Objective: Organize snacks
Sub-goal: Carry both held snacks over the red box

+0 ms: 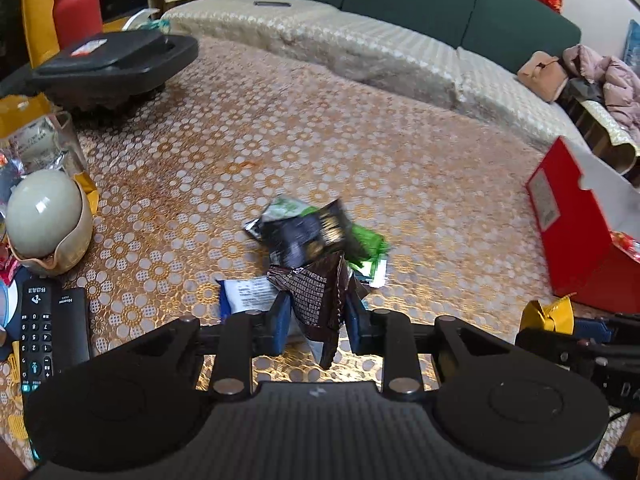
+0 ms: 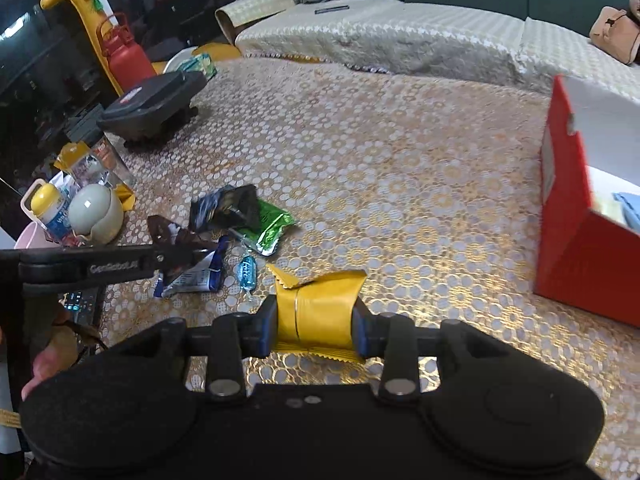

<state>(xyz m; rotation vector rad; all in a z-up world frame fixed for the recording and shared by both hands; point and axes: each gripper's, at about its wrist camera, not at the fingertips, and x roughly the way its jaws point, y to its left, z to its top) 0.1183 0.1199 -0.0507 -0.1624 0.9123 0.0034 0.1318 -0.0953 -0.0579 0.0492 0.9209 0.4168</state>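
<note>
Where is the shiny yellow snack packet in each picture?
Left wrist view: the yellow packet peeks in at the right edge, low down, just below the red box.
Right wrist view: the yellow packet sits bottom centre, pinched in the right gripper.
Shared landmark: the red box, on the right in both.

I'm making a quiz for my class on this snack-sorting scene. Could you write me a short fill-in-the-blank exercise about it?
1. The right gripper is shut on a ____ packet.
2. The left gripper is shut on a dark ____ packet.
3. The open box at the right of the table is ____ outside.
4. Near the sofa stands a red ____.

Missing words: yellow; brown; red; bottle
</note>
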